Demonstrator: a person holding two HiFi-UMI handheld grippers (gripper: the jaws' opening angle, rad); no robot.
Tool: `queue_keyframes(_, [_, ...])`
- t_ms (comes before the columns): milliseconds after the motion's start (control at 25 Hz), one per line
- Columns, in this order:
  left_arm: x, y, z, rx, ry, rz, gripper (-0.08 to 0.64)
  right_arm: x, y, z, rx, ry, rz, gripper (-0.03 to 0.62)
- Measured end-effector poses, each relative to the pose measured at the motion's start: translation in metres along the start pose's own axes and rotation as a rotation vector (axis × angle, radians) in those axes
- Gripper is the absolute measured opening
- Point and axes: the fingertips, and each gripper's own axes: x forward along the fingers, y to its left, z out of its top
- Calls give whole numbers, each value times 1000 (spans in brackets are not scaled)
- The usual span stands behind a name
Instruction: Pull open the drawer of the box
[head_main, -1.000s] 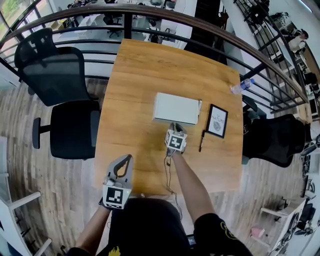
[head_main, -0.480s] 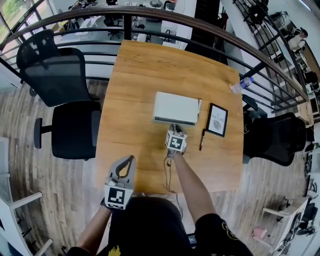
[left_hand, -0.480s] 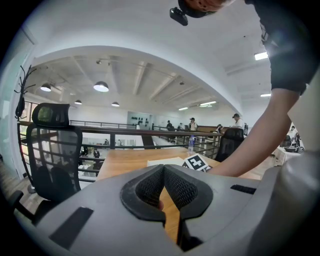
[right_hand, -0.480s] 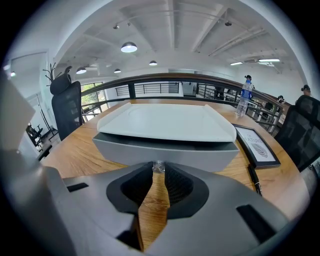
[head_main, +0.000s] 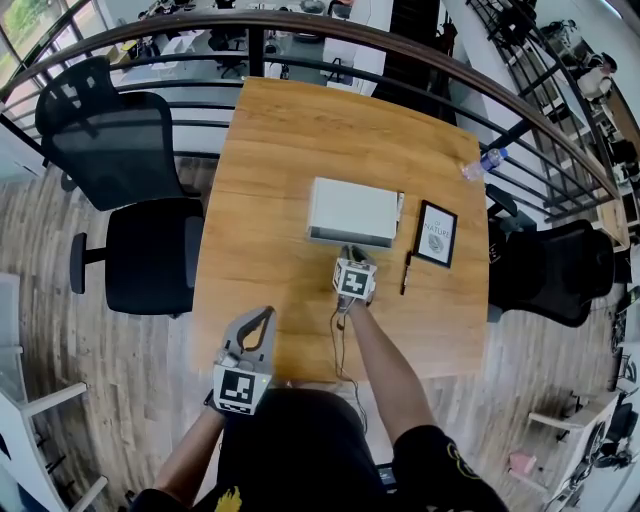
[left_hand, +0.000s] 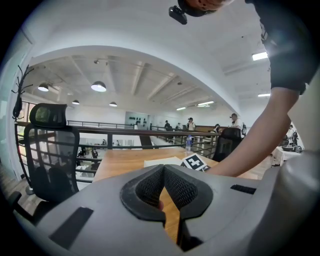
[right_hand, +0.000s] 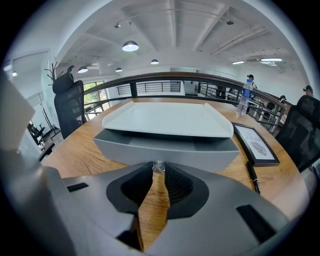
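A flat white box (head_main: 352, 208) lies in the middle of the wooden table (head_main: 270, 160). In the right gripper view its grey drawer (right_hand: 165, 150) stands a little way out from under the white lid (right_hand: 167, 119). My right gripper (head_main: 350, 253) reaches to the drawer's front. Its jaw tips (right_hand: 159, 169) are shut on the small clear knob (right_hand: 158, 166) at the drawer's middle. My left gripper (head_main: 263, 318) hovers at the table's near left edge, apart from the box. Its jaws (left_hand: 163, 169) meet at the tips with nothing between them.
A framed picture (head_main: 435, 238) and a black pen (head_main: 405, 272) lie right of the box. A water bottle (head_main: 483, 165) stands at the far right edge. Black office chairs (head_main: 130, 200) (head_main: 555, 270) flank the table, and a railing (head_main: 300, 25) runs behind it.
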Motion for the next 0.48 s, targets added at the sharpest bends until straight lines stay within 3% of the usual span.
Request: queue_keyframes(480, [-3, -10, 0, 14, 9, -10, 17, -11, 1, -8, 1, 16, 12, 71])
